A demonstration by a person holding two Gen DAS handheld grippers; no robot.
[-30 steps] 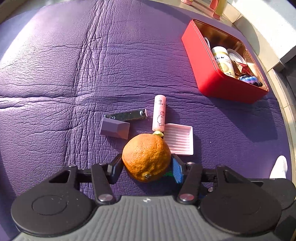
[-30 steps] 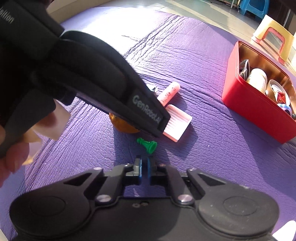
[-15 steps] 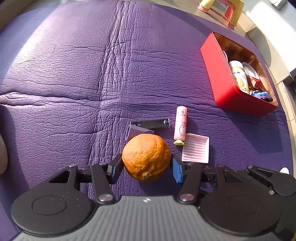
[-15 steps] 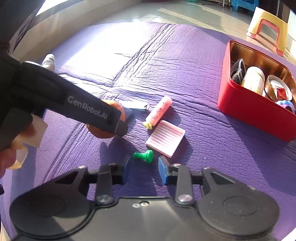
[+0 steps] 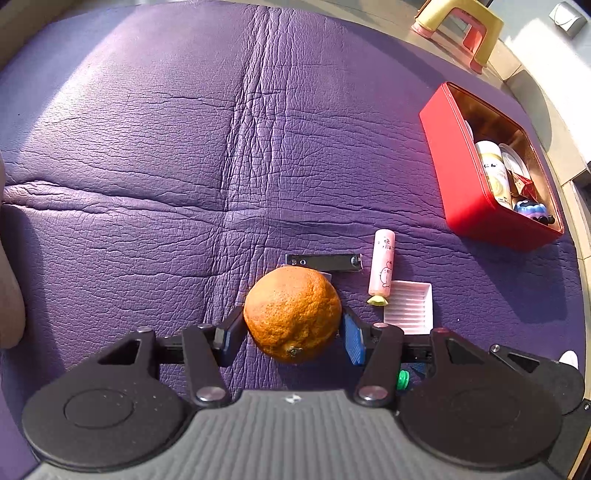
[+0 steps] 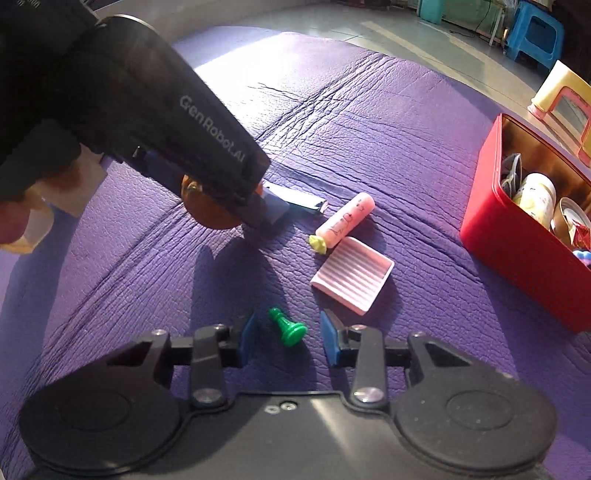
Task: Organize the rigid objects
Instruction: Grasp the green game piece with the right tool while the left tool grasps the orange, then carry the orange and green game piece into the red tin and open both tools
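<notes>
An orange [image 5: 291, 314] sits between the blue pads of my left gripper [image 5: 292, 328], which is shut on it just above the purple leather surface [image 5: 184, 147]. In the right wrist view the orange [image 6: 207, 214] shows under the left gripper's black body. A small green chess pawn [image 6: 288, 326] lies on its side between the fingers of my right gripper [image 6: 289, 328], which stands open with neither pad touching it. The pawn [image 5: 403, 379] also peeks out behind my left gripper's right finger.
A nail clipper [image 5: 323, 261], a pink tube [image 5: 382, 266], a pink ribbed tray [image 5: 408, 306] and a purple block [image 6: 275, 205] lie close together. A red tin box [image 5: 443, 166] holding several items stands at right. A yellow stool [image 5: 458, 29] stands beyond the edge.
My right gripper went from shut to open and now has the green pawn between its fingers. My left gripper shifted sideways with the orange still held.
</notes>
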